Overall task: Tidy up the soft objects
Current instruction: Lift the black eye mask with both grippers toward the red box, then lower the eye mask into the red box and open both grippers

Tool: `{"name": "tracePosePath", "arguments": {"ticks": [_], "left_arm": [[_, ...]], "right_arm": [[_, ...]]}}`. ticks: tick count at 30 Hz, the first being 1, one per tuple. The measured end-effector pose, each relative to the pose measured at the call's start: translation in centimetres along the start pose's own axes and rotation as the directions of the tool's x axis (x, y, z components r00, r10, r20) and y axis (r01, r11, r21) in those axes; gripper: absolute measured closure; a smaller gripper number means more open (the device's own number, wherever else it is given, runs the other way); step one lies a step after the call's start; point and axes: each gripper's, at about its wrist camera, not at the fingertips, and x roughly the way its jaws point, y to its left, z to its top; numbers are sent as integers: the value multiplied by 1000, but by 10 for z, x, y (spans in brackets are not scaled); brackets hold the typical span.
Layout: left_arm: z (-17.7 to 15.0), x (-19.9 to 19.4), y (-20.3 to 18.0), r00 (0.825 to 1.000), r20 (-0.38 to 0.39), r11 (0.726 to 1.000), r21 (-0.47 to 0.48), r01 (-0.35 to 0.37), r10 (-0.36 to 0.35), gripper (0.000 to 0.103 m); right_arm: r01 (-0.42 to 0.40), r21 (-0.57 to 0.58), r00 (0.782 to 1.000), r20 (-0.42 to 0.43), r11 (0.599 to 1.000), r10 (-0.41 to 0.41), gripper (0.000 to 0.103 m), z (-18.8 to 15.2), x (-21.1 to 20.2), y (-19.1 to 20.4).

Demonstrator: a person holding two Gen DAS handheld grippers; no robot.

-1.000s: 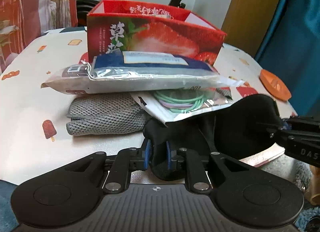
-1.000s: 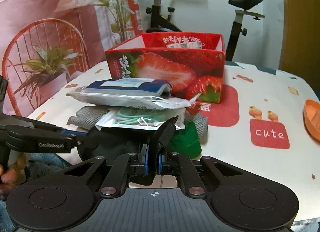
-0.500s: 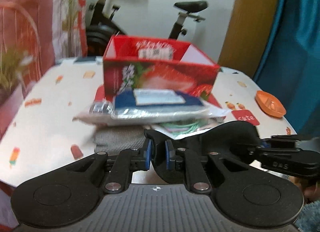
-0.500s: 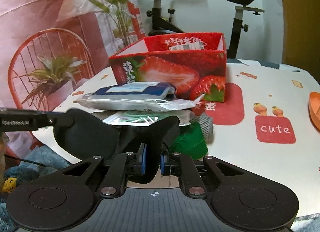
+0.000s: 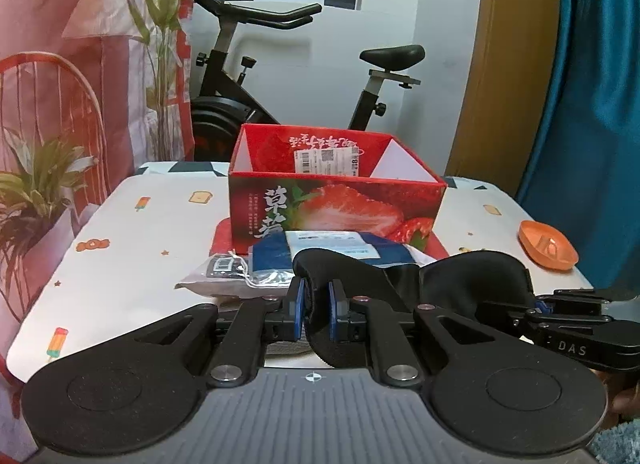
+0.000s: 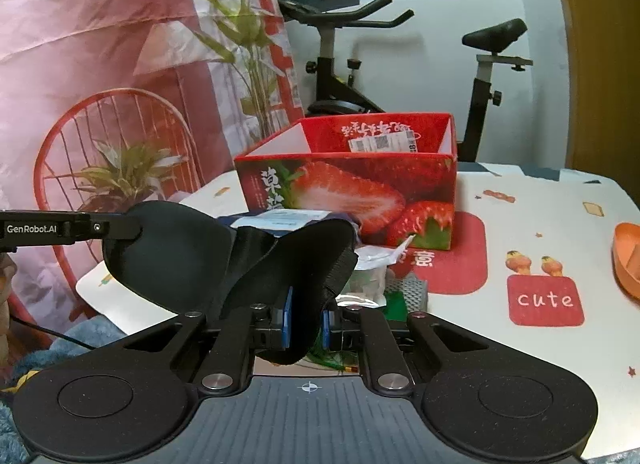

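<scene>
Left wrist view: at 9 o'clock the table (image 5: pixel 120 248) shows little ice pops on its white cloth. At 12 o'clock stands the red strawberry box (image 5: pixel 336 207), open at the top. Just in front of it lies a blue packet in a clear bag (image 5: pixel 276 260). At 6 o'clock the left gripper (image 5: pixel 316 304) pinches one end of the black sleep mask (image 5: pixel 472 280) between its blue pads, jaws pressed together on it. The mask stretches over to 3 o'clock, where the right gripper (image 5: pixel 540 306) holds its other end. An orange dish (image 5: pixel 548 250) sits on the table at 3 o'clock, well apart from the box.

Right wrist view: at 9 o'clock the left gripper (image 6: pixel 120 227) grips the round end of the sleep mask (image 6: pixel 172 252). The mask hangs in the air above the table edge, in front of the box. At 6 o'clock the right gripper (image 6: pixel 306 324) squeezes the mask's other end, jaws pressed together on it. The strawberry box (image 6: pixel 352 191) stands at 12 o'clock. A red "cute" patch (image 6: pixel 544 300) is printed on the cloth at 3 o'clock.
</scene>
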Motion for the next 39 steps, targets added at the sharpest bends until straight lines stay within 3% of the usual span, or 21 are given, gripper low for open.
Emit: {"name": "tracePosePath", "arguments": {"ticks": [7, 14, 22, 26, 34, 39], "left_arm": [[-4, 6, 4, 1000, -13, 1000, -26, 13, -13, 90], [28, 19, 18, 999, 40, 999, -35, 4, -2, 90], [87, 54, 15, 992, 129, 998, 65, -8, 0, 90], [106, 81, 2, 984, 178, 984, 167, -62, 31, 90], [149, 151, 5, 990, 111, 983, 151, -100, 84, 90], [165, 190, 18, 996, 28, 987, 138, -83, 79, 90]], "right_arm": [[5, 20, 1000, -6, 1000, -5, 91, 4, 3, -7], [-55, 9, 998, 24, 998, 55, 91, 61, 15, -12], [-51, -6, 997, 53, 999, 51, 92, 127, 53, -26], [-29, -24, 996, 86, 999, 31, 92, 151, 82, -31], [34, -34, 997, 67, 999, -32, 93, 185, 154, -48], [38, 65, 999, -10, 997, -38, 93, 197, 196, -75]]}}
